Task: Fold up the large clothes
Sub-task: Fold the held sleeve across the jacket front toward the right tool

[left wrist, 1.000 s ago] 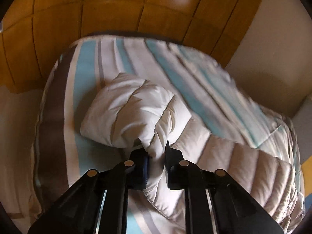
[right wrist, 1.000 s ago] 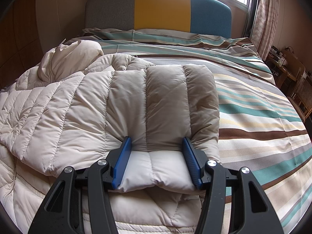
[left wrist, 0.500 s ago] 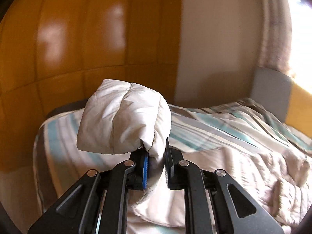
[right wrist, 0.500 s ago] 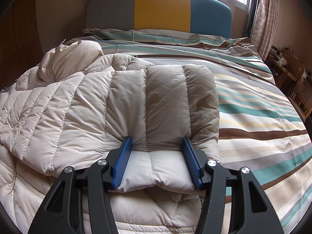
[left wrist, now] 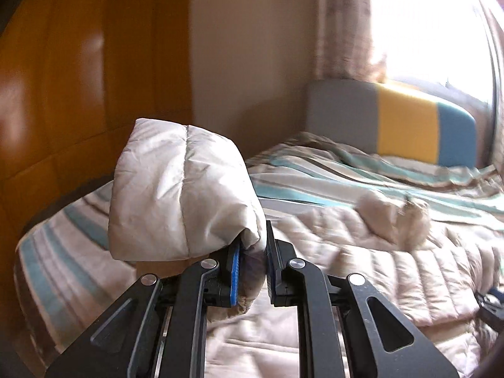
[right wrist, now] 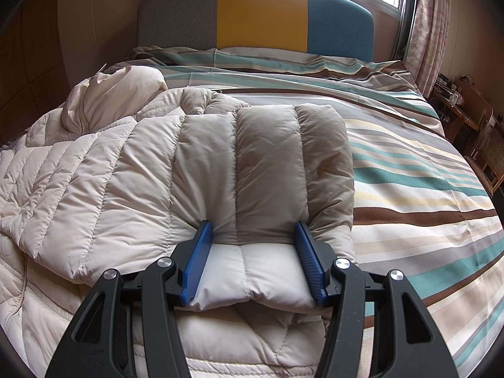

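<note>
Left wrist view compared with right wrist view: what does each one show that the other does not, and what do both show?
Only the left wrist view shows the left gripper shut on a lifted sleeve, with wooden panels behind. Only the right wrist view shows the right gripper open around a folded sleeve, plus furniture by the curtain. Both show the beige down jacket, striped bedding and headboard.

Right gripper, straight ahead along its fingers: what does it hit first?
The right gripper is open, its fingers straddling a folded panel of the jacket, so it would push into that quilted fold first. Beyond lie the striped bed cover and the headboard, probably much farther off.
</note>
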The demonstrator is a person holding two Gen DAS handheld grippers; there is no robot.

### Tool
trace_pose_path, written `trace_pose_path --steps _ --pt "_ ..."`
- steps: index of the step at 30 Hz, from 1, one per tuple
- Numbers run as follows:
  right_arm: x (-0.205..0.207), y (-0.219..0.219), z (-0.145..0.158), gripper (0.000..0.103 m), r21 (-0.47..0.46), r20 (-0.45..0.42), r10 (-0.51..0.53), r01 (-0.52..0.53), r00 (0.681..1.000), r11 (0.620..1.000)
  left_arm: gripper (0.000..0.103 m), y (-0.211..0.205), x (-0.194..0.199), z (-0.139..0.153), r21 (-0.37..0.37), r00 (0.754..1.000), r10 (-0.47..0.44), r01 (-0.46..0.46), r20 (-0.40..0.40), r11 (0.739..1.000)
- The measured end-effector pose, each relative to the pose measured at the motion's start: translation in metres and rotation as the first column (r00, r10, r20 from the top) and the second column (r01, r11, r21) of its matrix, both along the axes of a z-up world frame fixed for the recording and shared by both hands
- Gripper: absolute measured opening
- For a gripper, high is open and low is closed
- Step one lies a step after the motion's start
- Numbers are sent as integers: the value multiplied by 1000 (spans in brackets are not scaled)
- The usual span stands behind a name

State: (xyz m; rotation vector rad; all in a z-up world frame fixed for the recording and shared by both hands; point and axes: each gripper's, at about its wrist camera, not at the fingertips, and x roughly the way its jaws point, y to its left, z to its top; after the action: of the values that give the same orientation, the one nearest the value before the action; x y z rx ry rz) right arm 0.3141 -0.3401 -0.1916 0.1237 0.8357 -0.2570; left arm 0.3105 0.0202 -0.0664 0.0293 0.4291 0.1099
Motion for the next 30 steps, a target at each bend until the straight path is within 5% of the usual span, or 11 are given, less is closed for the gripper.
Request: trace_pose_path --steps 9,13,21,27,28,30 --pt "0 0 0 55 1 1 1 -1 1000 1000 13 -71 2 -21 34 991 -108 111 -83 993" --pt "0 0 1 55 0 1 1 -1 1000 1000 13 -111 -6 -30 110 976 -188 200 -106 974" --pt "-1 0 0 55 1 1 1 -1 1000 1000 13 -177 -10 -61 280 918 -341 387 -200 878" --pt "-1 0 0 55 3 2 2 -2 1000 1000 14 -203 -4 -78 283 861 -422 495 -284 821" --pt "-1 0 0 55 3 2 2 -2 1000 1000 17 -209 -3 -84 301 851 -421 510 -314 806" --pt "-1 0 0 55 2 2 2 -2 1000 1000 39 -215 -4 -91 318 838 -431 531 -336 785"
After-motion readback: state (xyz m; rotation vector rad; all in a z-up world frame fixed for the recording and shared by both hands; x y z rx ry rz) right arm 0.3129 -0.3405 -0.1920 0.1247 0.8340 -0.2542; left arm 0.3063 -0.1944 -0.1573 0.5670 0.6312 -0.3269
